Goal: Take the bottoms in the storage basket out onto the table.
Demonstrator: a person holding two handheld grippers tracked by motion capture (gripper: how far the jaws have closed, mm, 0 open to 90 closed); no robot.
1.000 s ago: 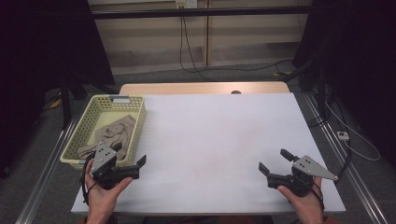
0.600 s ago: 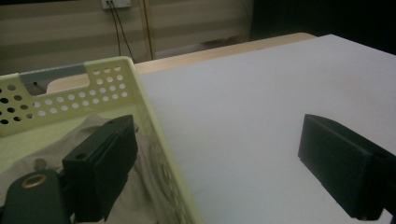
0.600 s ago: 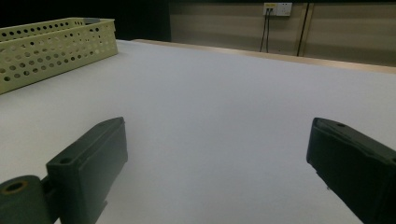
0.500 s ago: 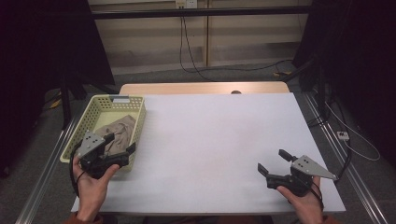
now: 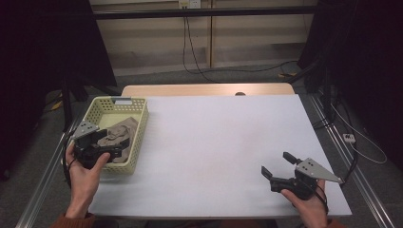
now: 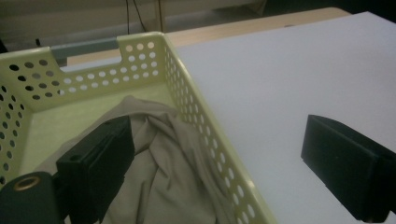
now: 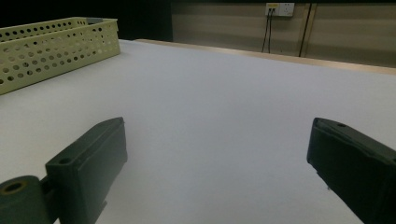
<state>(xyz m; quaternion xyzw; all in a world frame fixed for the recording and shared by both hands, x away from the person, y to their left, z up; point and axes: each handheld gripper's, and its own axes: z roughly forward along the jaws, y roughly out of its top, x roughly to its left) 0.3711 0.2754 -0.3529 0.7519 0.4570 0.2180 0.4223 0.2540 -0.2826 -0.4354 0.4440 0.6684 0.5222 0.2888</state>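
Beige cloth (image 5: 116, 137) bunched inside the pale green basket (image 5: 140, 124) at the worktop's (image 5: 223, 142) left edge, ready for picking. Left claw (image 5: 105, 147) over the near rim, jaws just reopening, straddling the wall, seemingly clear of the fabric. Right claw (image 5: 275, 166) released, parked empty on bare worktop.

Lab-like recording space, white table (image 5: 214, 142), dark curtains (image 5: 43, 52), trailing cables (image 5: 199, 52)

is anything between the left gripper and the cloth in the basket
Partly. The left gripper straddles the basket's right wall: one of its open jaws is inside over the beige cloth, the other outside over the table. Nothing covers the cloth itself.
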